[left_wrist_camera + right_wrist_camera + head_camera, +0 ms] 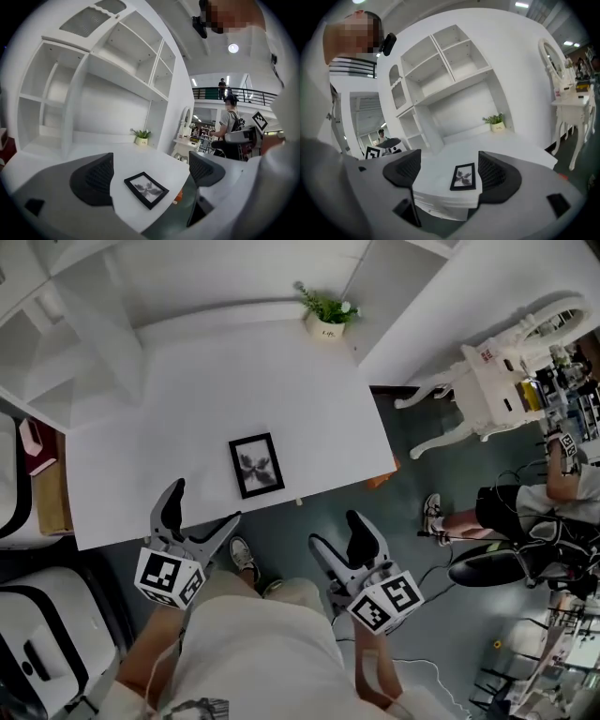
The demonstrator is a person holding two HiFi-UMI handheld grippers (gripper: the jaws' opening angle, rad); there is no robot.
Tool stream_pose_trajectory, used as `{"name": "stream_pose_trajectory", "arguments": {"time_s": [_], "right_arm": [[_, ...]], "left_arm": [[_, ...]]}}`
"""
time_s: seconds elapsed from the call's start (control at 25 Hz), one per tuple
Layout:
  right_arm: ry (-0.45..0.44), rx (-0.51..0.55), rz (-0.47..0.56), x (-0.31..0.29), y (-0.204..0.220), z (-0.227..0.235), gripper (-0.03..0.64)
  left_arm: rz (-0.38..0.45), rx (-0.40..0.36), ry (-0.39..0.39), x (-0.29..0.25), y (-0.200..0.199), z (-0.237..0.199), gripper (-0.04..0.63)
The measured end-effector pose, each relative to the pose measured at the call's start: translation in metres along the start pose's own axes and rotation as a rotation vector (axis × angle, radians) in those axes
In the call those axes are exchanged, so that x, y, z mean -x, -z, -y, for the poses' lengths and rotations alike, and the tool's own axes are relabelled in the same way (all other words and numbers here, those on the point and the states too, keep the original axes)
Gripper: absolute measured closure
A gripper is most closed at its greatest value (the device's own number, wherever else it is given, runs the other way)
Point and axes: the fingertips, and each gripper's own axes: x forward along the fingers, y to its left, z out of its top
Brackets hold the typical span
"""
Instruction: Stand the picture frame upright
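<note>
The picture frame [256,465] lies flat on its back on the white table [234,381], just below the centre of the head view and close to the table's near edge. It is black-edged and holds a dark, leaf-like print. Both tongs sit lower in that view, off the table edge and clear of the frame. The left gripper [202,507] is to the frame's lower left with its jaws spread wide. The right gripper [336,532] is to its lower right, also spread, and hangs over the grey floor. A small potted plant [325,315] stands at the table's far edge, at the top centre. A white dressing table [506,371] is at the upper right, with a seated person [525,507] below it.

In the left gripper view, the left gripper [149,173] is released and nothing is held between its pads. The picture frame [146,189] shows low in the gap, flat on the tabletop, well beyond the pads and touching neither. The potted plant [141,136] sits farther back, before the white shelving unit [93,84].

In the right gripper view, the right gripper [449,172] is likewise apart and empty. The picture frame [464,176] lies flat in the gap, nearer the right-hand pad in the picture but beyond it, on the table. The potted plant [497,123] stands behind it at the right.
</note>
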Motion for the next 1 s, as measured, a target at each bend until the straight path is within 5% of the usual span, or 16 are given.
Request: {"name": "stream_pose_trajectory", "arguments": {"time_s": [0.44,0.64,0.72,1.0], "right_arm": [[-0.161,-0.070,-0.194,-0.094,0.011,0.044,0.227],[-0.256,-0.083,-0.375,-0.136,0.049,0.061,0.271],[-0.246,-0.083,-0.419,-0.151,0.064,0.072,0.337],[-0.231,0.008,-0.567,-0.193,0.102,0.095,0.385]], "left_arm": [[-0.108,0.074,-0.106,-0.056,0.030,-0.032,0.092],[-0.199,0.121,-0.192,-0.076,0.064,-0.043,0.095],[-0.226,0.144,-0.216,-0.084,0.076,-0.050,0.134],[-0.352,0.212,-0.263,-0.116,0.121,-0.057,0.295]]}}
